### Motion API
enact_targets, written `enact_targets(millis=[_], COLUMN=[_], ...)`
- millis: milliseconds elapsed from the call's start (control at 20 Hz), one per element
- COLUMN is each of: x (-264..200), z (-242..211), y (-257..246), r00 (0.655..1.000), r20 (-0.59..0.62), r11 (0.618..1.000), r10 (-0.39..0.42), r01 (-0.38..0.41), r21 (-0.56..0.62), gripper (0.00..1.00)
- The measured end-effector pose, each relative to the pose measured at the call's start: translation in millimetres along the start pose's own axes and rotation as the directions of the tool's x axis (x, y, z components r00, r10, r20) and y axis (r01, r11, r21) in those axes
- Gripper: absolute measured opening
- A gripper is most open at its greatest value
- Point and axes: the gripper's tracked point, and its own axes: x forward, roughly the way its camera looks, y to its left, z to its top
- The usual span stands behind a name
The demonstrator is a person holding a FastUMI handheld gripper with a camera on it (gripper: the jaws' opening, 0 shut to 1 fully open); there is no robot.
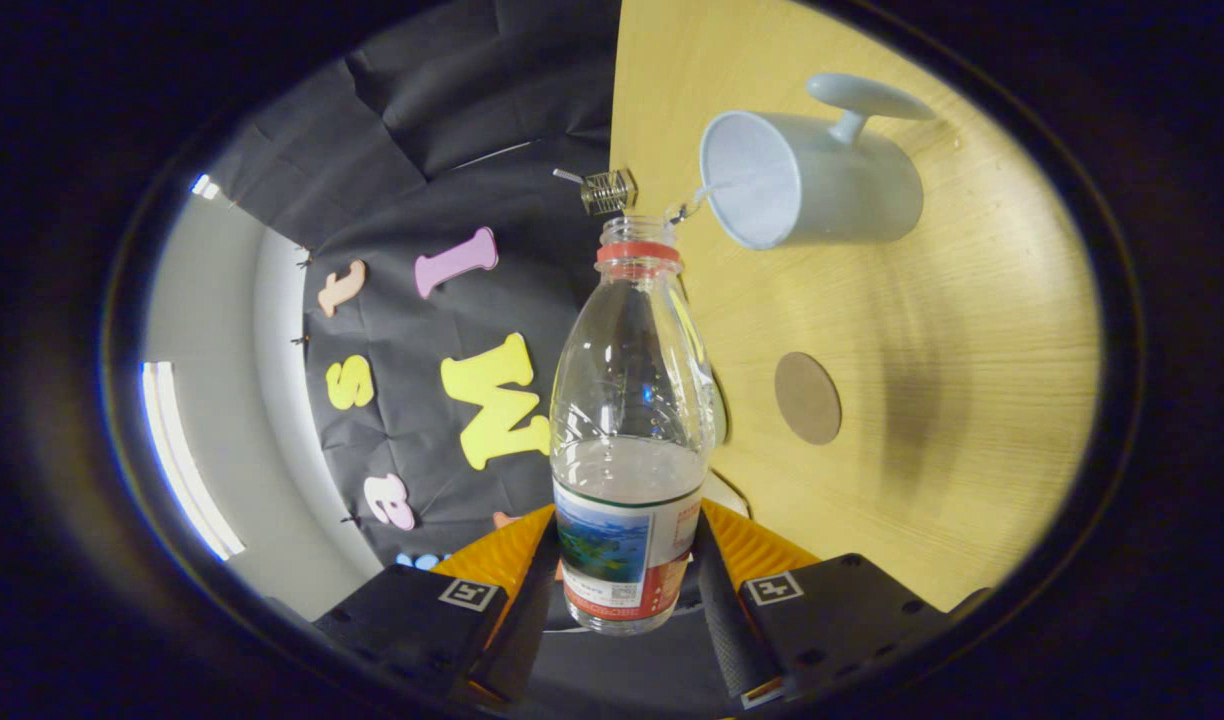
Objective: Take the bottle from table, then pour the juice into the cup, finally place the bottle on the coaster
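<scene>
My gripper (624, 575) is shut on a clear plastic bottle (627, 400), with both fingers pressed on its labelled lower part. The bottle has no cap and a red neck ring, and a little clear liquid sits near the label. The whole view is rolled sideways, so the wooden table (972, 400) stands like a wall beside the bottle. The bottle's mouth is close to the rim of a pale blue-grey cup (812, 180) with a handle. A thin thread of liquid seems to run from mouth to cup. A round brown coaster (807, 397) lies on the table beyond the fingers.
A small metal clip (608, 190) hangs at the table's edge by the bottle's mouth. A pale rounded object (719, 410) peeks out behind the bottle, mostly hidden. The dark booth wall stands on the other side of the bottle.
</scene>
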Motion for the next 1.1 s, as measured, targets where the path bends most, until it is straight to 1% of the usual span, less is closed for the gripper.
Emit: enact_targets(millis=[300,600,950,1100], x=[2,1,3,0], z=[1,4,5,6], y=[10,14,23,24], r00=[1.000,1.000,1.000,0.999], r20=[0.004,0.005,0.024,0.030], r11=[0.999,0.995,0.978,0.974], r10=[0.015,0.008,0.020,0.029], r01=[-0.015,-0.008,-0.025,-0.035], r21=[0.048,0.099,0.205,0.222], gripper=[0.75,0.75,0.75,0.74])
